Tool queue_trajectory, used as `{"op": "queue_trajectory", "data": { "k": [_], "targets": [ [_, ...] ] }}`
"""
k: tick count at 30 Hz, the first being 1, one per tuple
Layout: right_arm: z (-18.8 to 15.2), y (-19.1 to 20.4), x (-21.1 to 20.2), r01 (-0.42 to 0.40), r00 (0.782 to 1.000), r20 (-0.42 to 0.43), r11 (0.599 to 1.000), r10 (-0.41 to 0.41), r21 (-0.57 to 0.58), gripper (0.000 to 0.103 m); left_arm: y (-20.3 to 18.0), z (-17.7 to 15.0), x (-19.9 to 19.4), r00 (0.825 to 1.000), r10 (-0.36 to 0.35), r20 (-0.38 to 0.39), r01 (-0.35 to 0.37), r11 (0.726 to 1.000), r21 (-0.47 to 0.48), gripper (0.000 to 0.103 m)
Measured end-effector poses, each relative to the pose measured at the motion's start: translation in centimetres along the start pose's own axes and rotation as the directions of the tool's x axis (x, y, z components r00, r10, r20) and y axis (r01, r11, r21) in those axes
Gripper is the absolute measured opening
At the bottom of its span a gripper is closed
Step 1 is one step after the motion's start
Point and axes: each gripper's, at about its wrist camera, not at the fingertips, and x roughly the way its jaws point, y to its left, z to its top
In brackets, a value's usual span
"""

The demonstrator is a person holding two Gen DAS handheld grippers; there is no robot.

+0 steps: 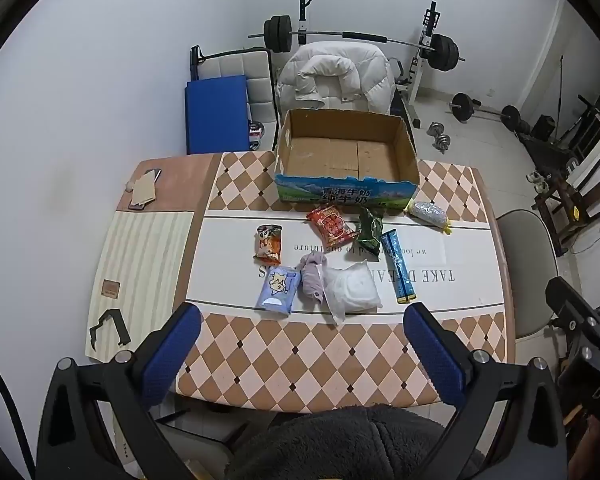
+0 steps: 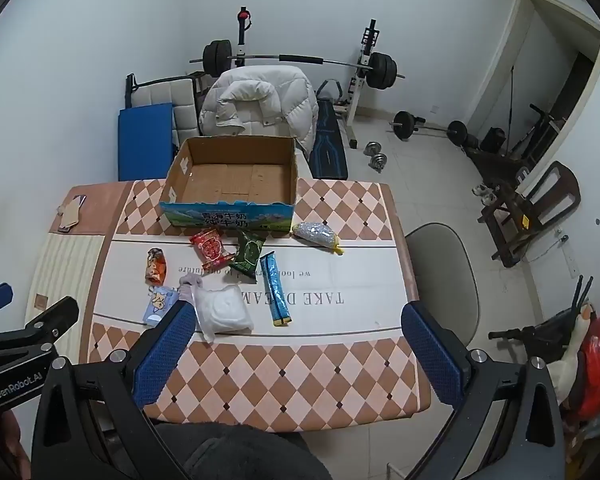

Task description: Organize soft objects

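An open, empty cardboard box (image 1: 346, 156) (image 2: 232, 178) stands at the table's far side. In front of it lie several soft packets: a red one (image 1: 331, 225), a green one (image 1: 370, 232), a long blue one (image 1: 398, 266), an orange one (image 1: 267, 244), a light-blue tissue pack (image 1: 278, 290), a lilac cloth (image 1: 312, 280), a clear bag of white stuff (image 1: 352, 290) and a silvery bag (image 1: 428, 213). My left gripper (image 1: 302, 354) is open and empty above the table's near edge. My right gripper (image 2: 300, 354) is open and empty too, right of the left one.
The table (image 1: 300, 364) has a checkered cloth. A phone and card (image 1: 144, 190) and a black bracket (image 1: 108, 328) lie at its left. A chair with a white jacket (image 1: 336, 76) stands behind the box, a grey chair (image 2: 440, 276) to the right. Weights fill the back.
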Motion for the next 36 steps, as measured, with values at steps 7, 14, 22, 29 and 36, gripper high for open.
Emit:
{"op": "queue_trajectory", "data": {
  "k": [7,14,22,29,36],
  "targets": [
    [-0.2,0.4,0.0,0.032,0.999,0.027,0.999,-0.031,-0.025,0.103,-0.7,0.4,-0.5,1.0,0.006,0.012,-0.006,1.0,-0.003,0.103],
    [0.0,0.3,-0.3,0.024,1.0,0.018,1.0,-0.024,-0.019,0.103,-0.4,0.5,-0.2,1.0,-0.003,0.023,0.003,1.0,-0.007,0.103],
    [0.6,0.6,-0.8,0.02,1.0,0.025,1.0,-0.019,-0.022,0.103,0.1,1.0,-1.5,0.999,-0.009,0.047,0.009,1.0,-0.001,0.103],
    [0.6,0.6,-1.0,0.028,0.999,0.036,1.0,-0.028,-0.014,0.103,0.0,1.3,-1.7,0.998,-0.017,0.054,0.017,1.0,-0.001,0.103],
    [0.5,0.6,-1.0,0.028,0.999,0.041,1.0,-0.028,-0.01,0.103,-0.1,0.8,-1.8,0.997,-0.03,0.07,0.03,1.0,0.002,0.103]
  ]
}}
